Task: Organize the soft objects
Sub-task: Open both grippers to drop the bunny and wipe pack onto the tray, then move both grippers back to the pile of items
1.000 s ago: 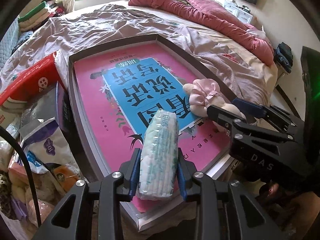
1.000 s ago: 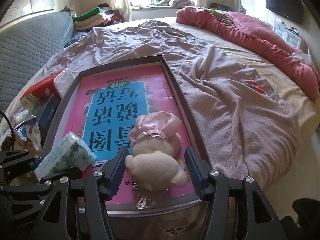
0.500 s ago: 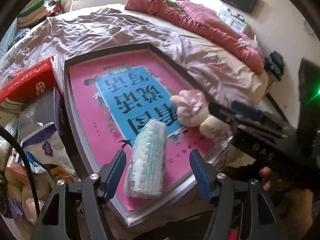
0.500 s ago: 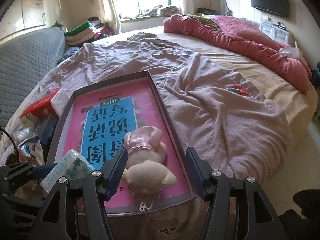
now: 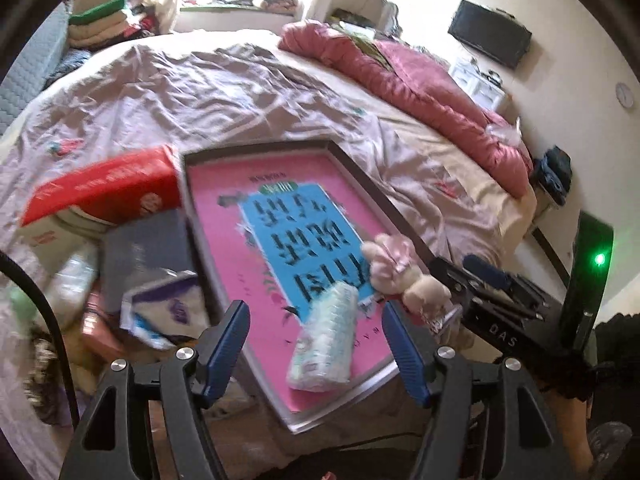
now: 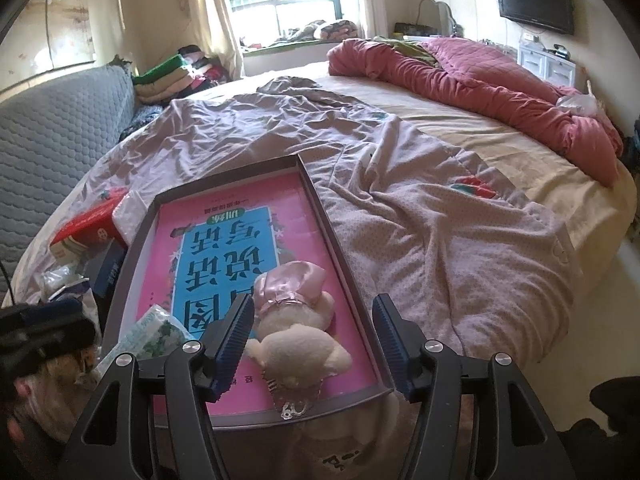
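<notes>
Tissue pack [image 5: 325, 340] lies lengthwise along the tray [image 5: 362, 176].

The plush toy [image 6: 296, 344] is covered in fuzzy cream pile with a satiny pink dress; the tissue pack [image 5: 326, 344] is wrapped in glossy, crinkled plastic film.

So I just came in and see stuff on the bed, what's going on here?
A person holds a gripper in each hand over a tray on the bed, sorting soft things. A tissue pack and a plush toy lie on the tray. The left gripper is open, fingers clear of the pack. The right gripper is open around the toy, not gripping.
</notes>
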